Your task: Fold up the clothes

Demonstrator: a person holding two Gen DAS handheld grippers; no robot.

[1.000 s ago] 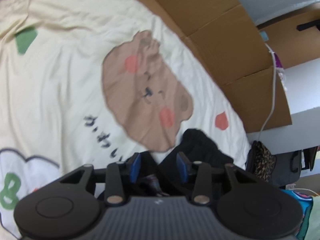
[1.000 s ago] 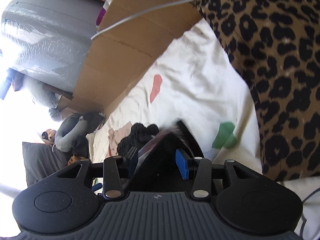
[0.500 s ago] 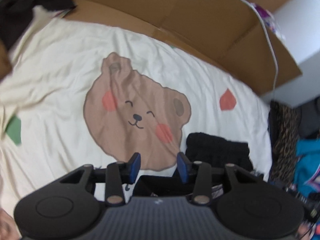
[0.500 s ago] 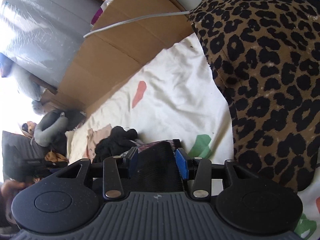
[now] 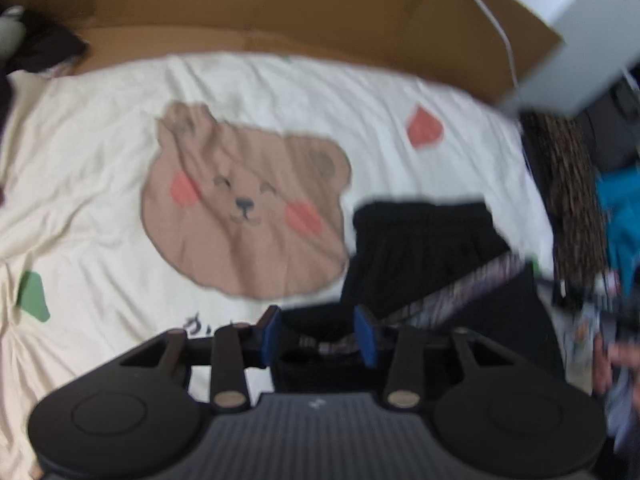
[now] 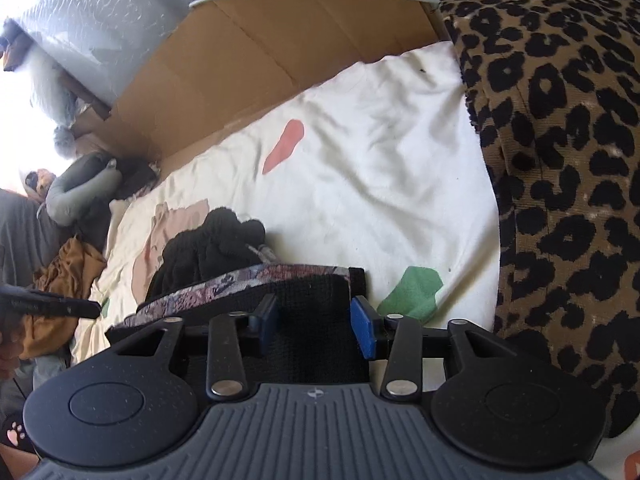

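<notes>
You have the black garment (image 5: 420, 248) lying on the bear sheet (image 5: 100, 168), at about four o'clock from the bear's face (image 5: 244, 212), flat so it can be folded. Your left gripper (image 5: 320, 338) hangs over its near edge with its jaws apart, dark cloth and the patterned band (image 5: 472, 284) lying between them; whether they pinch it I cannot tell. Your right gripper (image 6: 316, 324) is closing over the band's corner (image 6: 304, 280), likely to lift that edge; its pads do not look pressed on yet.
</notes>
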